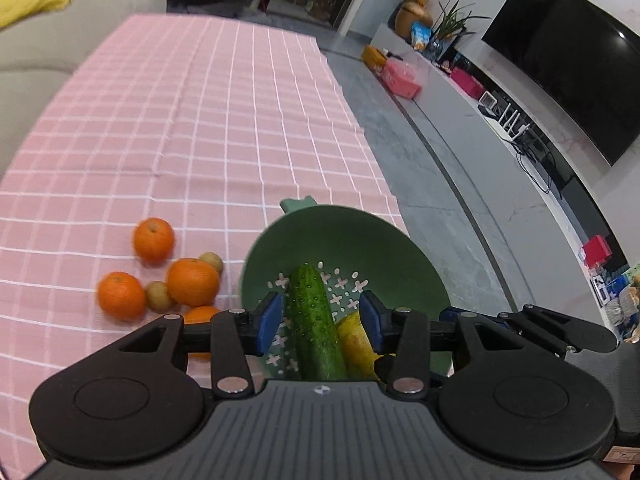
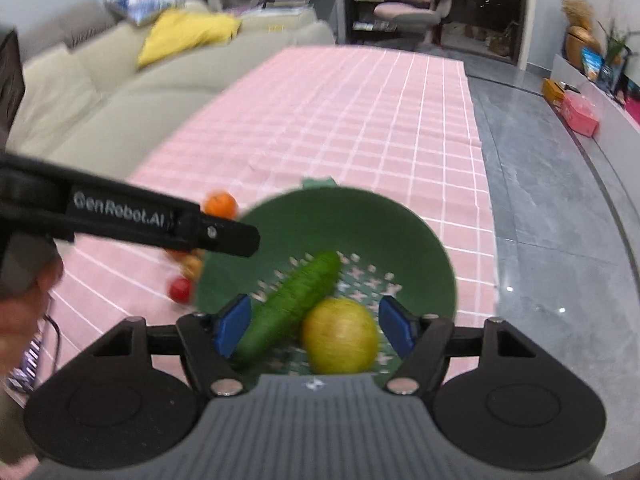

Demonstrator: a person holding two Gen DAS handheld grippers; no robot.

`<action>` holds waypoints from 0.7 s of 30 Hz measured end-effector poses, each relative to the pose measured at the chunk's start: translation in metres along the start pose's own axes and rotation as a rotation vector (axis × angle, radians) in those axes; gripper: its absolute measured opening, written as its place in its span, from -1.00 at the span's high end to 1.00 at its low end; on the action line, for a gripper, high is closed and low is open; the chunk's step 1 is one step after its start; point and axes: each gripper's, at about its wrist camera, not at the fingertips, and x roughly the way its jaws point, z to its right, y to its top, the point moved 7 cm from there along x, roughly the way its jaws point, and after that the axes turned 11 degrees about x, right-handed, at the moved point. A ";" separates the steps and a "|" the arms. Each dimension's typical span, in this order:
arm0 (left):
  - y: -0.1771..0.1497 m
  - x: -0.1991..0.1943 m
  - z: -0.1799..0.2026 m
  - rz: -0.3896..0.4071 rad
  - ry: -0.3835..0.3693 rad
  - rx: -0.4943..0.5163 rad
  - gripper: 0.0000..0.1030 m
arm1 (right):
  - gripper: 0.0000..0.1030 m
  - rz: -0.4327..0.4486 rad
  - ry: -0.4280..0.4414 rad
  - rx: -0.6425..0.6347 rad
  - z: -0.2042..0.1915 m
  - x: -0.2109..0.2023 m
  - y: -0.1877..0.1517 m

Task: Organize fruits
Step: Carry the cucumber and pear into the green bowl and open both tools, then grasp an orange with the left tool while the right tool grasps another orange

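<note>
A green colander bowl [image 1: 352,236] [image 2: 360,224] sits on the pink checked tablecloth near its right edge. In it lie a cucumber [image 1: 316,320] [image 2: 292,300] and a yellow-green apple-like fruit [image 2: 340,336] [image 1: 356,344]. My left gripper [image 1: 320,316] is open above the bowl, its blue pads either side of the cucumber without touching. My right gripper [image 2: 314,326] is open over the bowl, empty. Several oranges [image 1: 154,240] and small brown fruits [image 1: 158,295] lie left of the bowl.
The left gripper's body [image 2: 160,220] crosses the right wrist view at left. A small red fruit [image 2: 180,289] lies by the bowl. A sofa [image 2: 100,112] stands left of the table, grey floor [image 1: 440,200] and a TV bench [image 1: 440,92] to the right.
</note>
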 end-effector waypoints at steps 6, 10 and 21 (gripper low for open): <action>-0.011 -0.033 -0.008 0.022 0.073 0.038 -0.03 | -0.32 0.099 0.053 0.051 -0.026 -0.023 -0.005; -0.024 -0.053 -0.023 0.021 0.107 0.031 -0.03 | -0.34 0.114 0.080 0.062 -0.043 -0.028 -0.010; -0.065 -0.077 -0.078 0.033 0.179 -0.057 -0.03 | -0.40 0.062 0.088 -0.094 -0.088 -0.019 -0.035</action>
